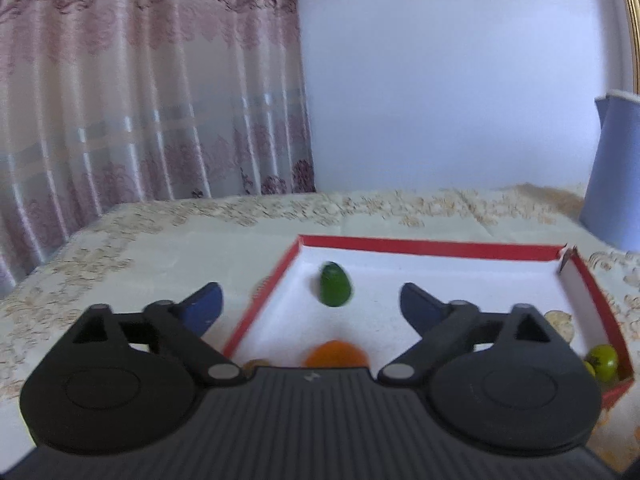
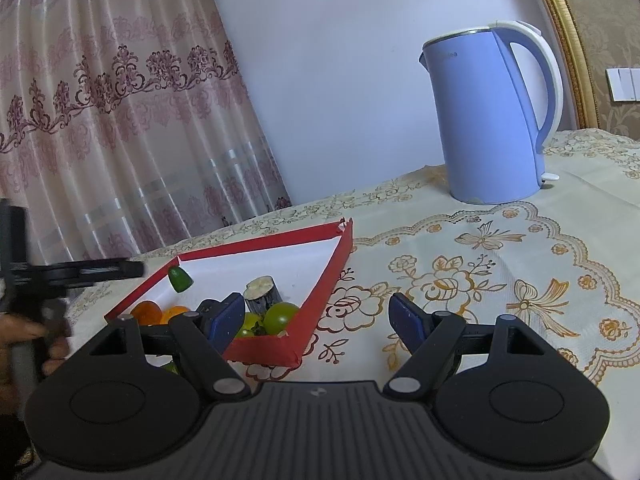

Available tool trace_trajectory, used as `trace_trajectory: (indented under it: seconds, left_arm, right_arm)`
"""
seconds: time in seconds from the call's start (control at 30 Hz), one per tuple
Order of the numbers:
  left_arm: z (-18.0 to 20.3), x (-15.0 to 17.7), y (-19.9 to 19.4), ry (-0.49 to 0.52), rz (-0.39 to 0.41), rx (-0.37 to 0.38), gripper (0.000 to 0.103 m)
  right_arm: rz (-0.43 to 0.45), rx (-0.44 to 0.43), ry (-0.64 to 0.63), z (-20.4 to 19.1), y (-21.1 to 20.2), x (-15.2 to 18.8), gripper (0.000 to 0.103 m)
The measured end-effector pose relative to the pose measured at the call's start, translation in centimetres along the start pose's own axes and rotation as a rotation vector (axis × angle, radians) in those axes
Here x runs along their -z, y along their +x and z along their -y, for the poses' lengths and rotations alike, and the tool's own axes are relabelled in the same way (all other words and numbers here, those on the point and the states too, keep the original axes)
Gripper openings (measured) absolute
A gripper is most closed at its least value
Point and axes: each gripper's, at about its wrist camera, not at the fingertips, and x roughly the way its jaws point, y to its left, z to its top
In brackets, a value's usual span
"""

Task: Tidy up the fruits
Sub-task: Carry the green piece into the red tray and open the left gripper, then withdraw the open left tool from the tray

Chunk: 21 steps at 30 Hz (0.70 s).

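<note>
**Around the kettle**

A blue kettle [image 2: 490,120] stands upright on the flowered tablecloth [image 2: 500,264]. Behind it is a pale wall [image 2: 340,60], left of it a patterned curtain [image 2: 112,120], right of it a gold frame [image 2: 568,40] and a wall switch [image 2: 624,84].

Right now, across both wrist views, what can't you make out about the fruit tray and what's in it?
- Left wrist view: the orange fruit is blurred and half hidden by the left gripper body.
- Left wrist view: the small green fruit is smeared, so resting or rolling is unclear.
- Right wrist view: the right gripper finger covers part of the tray, so no full count.
</note>
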Motion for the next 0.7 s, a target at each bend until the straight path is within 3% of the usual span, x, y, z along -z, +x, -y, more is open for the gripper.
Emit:
trace_trajectory:
  seconds: [0.03,0.2,0.37,0.5,0.7]
  left_arm:
    - [-0.8,0.1,-1.1,-0.004,0.019,0.002,0.103]
    - [-6.4,1.1,-6.0,-0.076,0.066,-0.005,0.103]
    - [-12.2,2.9,-9.2,-0.202,0.078,-0.089,0.103]
    - [-13.6,5.0,-10.1,-0.228,0.063,-0.116,0.103]
    - [-12.6,7.6,-9.4,-0.214,0.065,-0.119,0.103]
  right_arm:
    - [0.001,-0.002,-0.001,0.0,0.0,0.0,0.079]
    - [-0.005,-0.005,-0.007,0.0,-0.1,0.2,0.079]
    - [-0.046,-0.026,-0.04,-0.7,0.3,0.5,0.079]
    - [-0.077,-0.067,-0.086,-2.2,0.2,0.8,0.079]
    - [-0.115,-0.113,-0.154,-5.1,-0.5,2.1,0.079]
